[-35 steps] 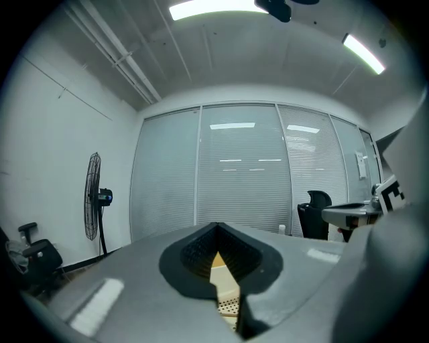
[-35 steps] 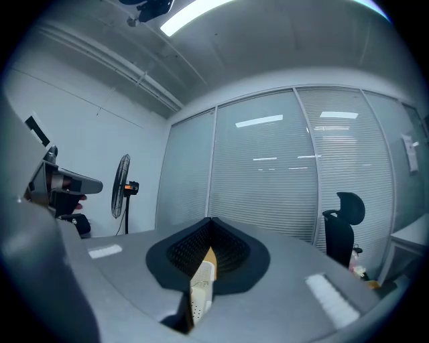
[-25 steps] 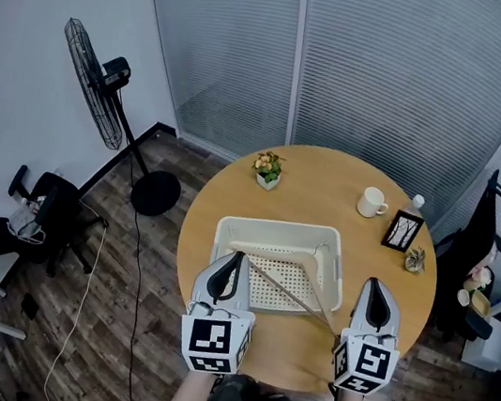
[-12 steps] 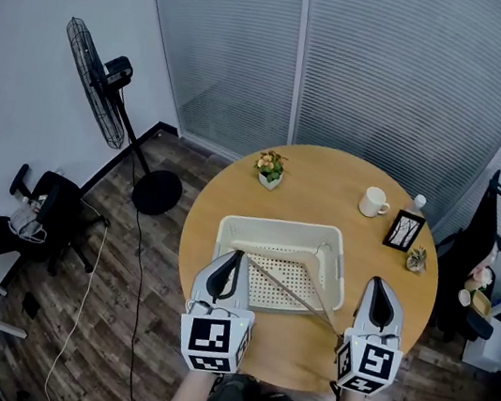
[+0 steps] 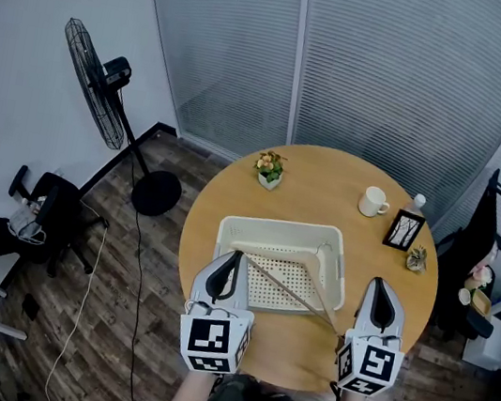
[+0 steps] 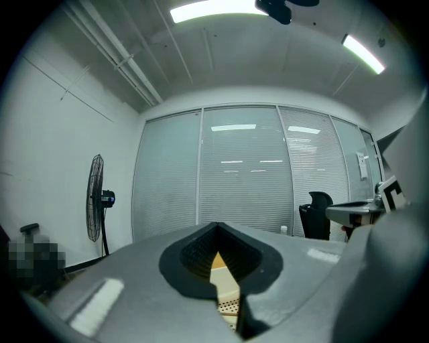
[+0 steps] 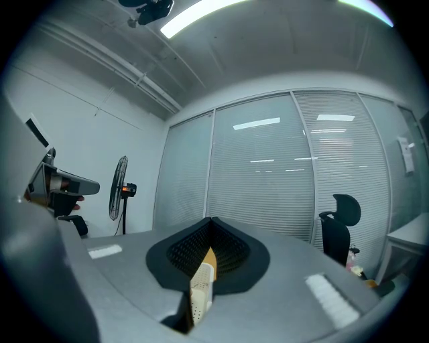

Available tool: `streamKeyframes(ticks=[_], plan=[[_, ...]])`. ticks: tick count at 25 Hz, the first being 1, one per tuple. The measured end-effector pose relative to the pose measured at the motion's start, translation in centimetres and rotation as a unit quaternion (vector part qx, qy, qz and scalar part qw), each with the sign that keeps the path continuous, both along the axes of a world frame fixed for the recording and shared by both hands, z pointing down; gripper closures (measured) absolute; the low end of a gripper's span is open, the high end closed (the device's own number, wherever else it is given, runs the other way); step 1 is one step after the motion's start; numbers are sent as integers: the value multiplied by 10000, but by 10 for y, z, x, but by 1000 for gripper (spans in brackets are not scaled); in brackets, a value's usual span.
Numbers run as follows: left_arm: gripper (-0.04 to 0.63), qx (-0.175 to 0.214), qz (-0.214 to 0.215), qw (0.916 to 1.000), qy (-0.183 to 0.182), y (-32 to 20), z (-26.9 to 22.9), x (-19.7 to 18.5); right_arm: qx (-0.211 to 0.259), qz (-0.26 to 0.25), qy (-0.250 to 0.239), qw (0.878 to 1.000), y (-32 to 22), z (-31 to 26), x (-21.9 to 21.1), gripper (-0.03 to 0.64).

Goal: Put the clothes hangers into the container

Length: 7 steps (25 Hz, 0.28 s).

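A wooden clothes hanger (image 5: pixel 282 287) lies slanted in the white perforated basket (image 5: pixel 226 231) on the round wooden table (image 5: pixel 322 171). Its long bar sticks out over the basket's front right corner. My left gripper (image 5: pixel 237 258) hovers at the basket's front left corner, and its jaws meet with nothing between them. My right gripper (image 5: pixel 376 285) is to the right of the basket, near the hanger's protruding end, and is also shut and empty. In the left gripper view, the left gripper (image 6: pixel 216 231) shows a sliver of the basket (image 6: pixel 226 287) through its slit. The right gripper (image 7: pixel 210 226) does the same in its own view.
At the back of the table stand a small flower pot (image 5: pixel 268 168), a white mug (image 5: pixel 372 202), a small bottle (image 5: pixel 415 203) and a picture frame (image 5: pixel 402 230). A standing fan (image 5: pixel 96 88) and a chair (image 5: pixel 48 208) are on the floor to the left.
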<state>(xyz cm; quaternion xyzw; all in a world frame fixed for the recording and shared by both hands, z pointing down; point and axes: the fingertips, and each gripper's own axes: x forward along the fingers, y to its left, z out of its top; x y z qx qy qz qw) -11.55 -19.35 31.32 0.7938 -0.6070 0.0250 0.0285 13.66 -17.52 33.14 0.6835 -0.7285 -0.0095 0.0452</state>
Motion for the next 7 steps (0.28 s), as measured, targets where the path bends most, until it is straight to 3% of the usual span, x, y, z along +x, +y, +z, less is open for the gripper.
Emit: streamKeyframes(ticks=[7], plan=[[595, 27, 21, 10000, -17, -5, 0, 2, 9, 38, -27, 10000, -4, 2, 3, 594]])
